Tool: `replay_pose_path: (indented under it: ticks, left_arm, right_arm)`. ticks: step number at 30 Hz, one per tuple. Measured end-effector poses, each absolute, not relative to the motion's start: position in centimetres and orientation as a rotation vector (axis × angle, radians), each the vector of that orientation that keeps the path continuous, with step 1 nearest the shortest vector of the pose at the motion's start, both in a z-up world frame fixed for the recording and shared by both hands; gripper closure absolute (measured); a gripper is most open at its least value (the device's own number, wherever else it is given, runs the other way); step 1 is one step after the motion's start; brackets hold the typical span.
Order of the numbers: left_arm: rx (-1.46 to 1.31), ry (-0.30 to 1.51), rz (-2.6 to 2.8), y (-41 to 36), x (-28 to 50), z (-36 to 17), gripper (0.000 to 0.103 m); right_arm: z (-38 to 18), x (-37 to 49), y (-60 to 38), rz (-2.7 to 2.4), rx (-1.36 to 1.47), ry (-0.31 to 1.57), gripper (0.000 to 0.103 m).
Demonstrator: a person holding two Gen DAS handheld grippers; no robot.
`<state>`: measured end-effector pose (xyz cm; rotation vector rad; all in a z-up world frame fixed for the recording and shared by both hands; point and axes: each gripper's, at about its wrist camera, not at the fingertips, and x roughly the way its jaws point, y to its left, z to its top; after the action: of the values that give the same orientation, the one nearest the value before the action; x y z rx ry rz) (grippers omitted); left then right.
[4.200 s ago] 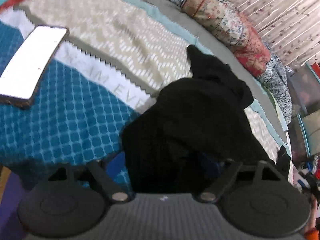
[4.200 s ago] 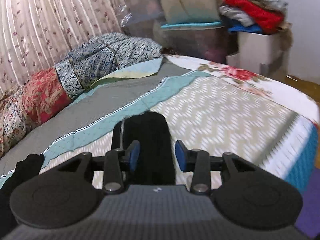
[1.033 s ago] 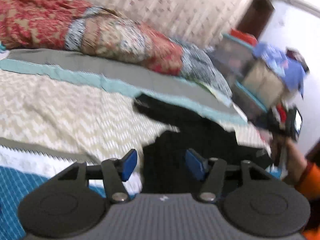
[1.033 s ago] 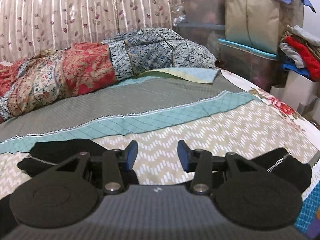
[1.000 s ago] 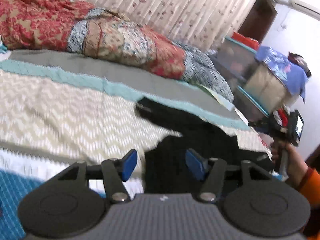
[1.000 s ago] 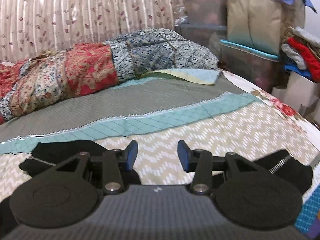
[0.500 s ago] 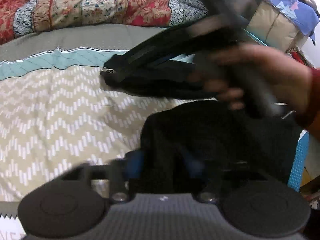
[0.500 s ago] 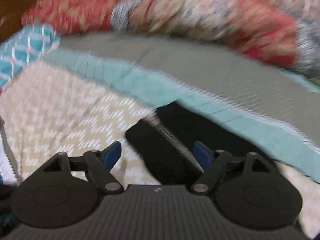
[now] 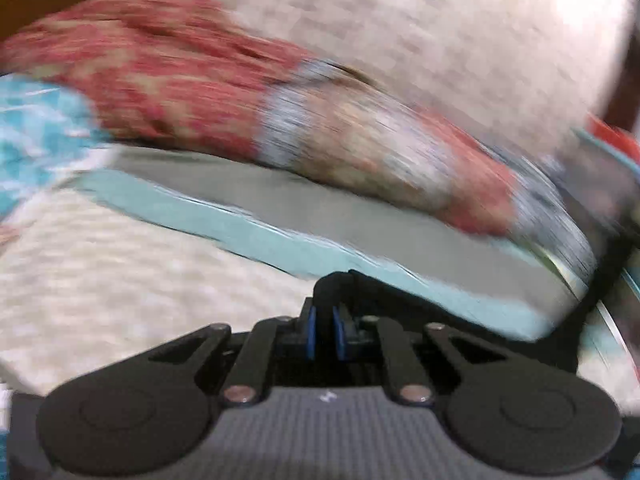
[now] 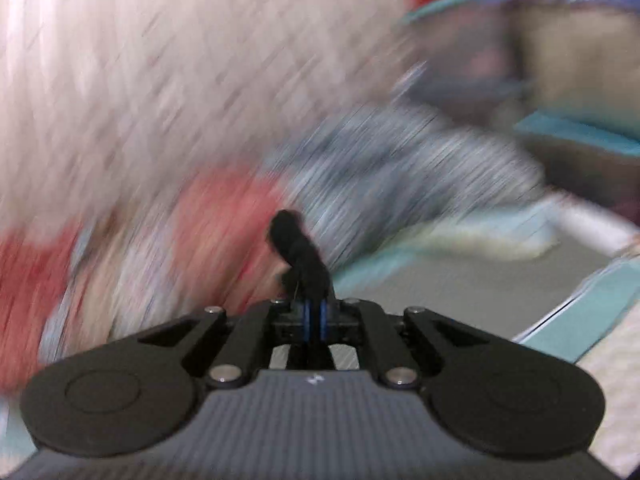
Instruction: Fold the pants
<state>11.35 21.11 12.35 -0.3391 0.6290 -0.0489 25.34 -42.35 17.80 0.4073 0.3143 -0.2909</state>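
The black pants (image 9: 416, 312) hang from both grippers above the patterned bedspread (image 9: 120, 280). In the left wrist view my left gripper (image 9: 323, 330) is shut on a fold of the black fabric, which spreads out to the right below it. In the right wrist view my right gripper (image 10: 315, 320) is shut on another bit of the pants (image 10: 298, 256), which sticks up above its blue pads. Both views are heavily blurred by motion.
A rolled red and blue floral quilt (image 9: 280, 120) lies along the far side of the bed, also in the right wrist view (image 10: 360, 176). Pale curtains (image 10: 160, 60) hang behind. Stacked storage boxes (image 10: 568, 64) stand at the right.
Both grippers were open over the pants half a second ago; now both are shut on black fabric and have lifted, swinging quickly.
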Motion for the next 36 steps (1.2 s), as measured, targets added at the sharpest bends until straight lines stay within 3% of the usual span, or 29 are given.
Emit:
replay_pose_path:
  ticks: [4, 6, 7, 8, 9, 15, 22, 29, 31, 32, 33, 36]
  left_arm:
    - [-0.44, 0.683, 0.059, 23.8, 13.3, 9.8, 0.095]
    - [-0.404, 0.716, 0.106, 23.2, 14.1, 8.2, 0.095]
    - [-0.399, 0.731, 0.115, 23.1, 14.2, 7.6, 0.095]
    - [-0.398, 0.75, 0.124, 22.9, 14.5, 6.9, 0.095]
    - [-0.398, 0.761, 0.129, 22.9, 14.4, 6.6, 0.095]
    - [-0.391, 0.77, 0.123, 23.0, 15.3, 6.3, 0.095]
    - [-0.367, 0.779, 0.126, 22.7, 15.8, 6.2, 0.095]
    - [-0.373, 0.789, 0.135, 22.9, 16.8, 6.1, 0.095]
    - [-0.37, 0.793, 0.142, 22.8, 16.9, 6.0, 0.095]
    - [-0.362, 0.794, 0.145, 22.6, 16.9, 6.0, 0.095]
    - [-0.353, 0.794, 0.147, 22.5, 16.9, 6.0, 0.095]
    - [-0.345, 0.796, 0.151, 22.4, 17.0, 6.3, 0.095]
  right_arm:
    - [18.7, 24.6, -46.3, -0.458, 0.483, 0.278, 0.096]
    - [17.0, 25.7, -46.5, -0.496, 0.485, 0.324, 0.089]
    - [15.7, 26.7, -46.4, -0.515, 0.468, 0.364, 0.082]
    - [14.5, 27.6, -46.5, -0.508, 0.453, 0.417, 0.056]
    - [12.8, 28.0, -46.8, -0.505, 0.447, 0.478, 0.048]
    - [7.8, 25.7, -49.3, -0.526, 0.493, 0.48, 0.049]
    - [5.6, 23.7, -51.8, -0.492, 0.507, 0.545, 0.049]
    - [1.9, 23.0, -52.8, -0.546, 0.726, 0.606, 0.048]
    - [0.1, 23.2, -52.9, -0.556, 0.796, 0.65, 0.053]
    - [-0.6, 23.5, -52.9, -0.554, 0.808, 0.668, 0.07]
    - [-0.7, 23.9, -52.7, -0.563, 0.782, 0.671, 0.094]
    - [0.9, 25.4, -52.8, -0.539, 0.74, 0.672, 0.097]
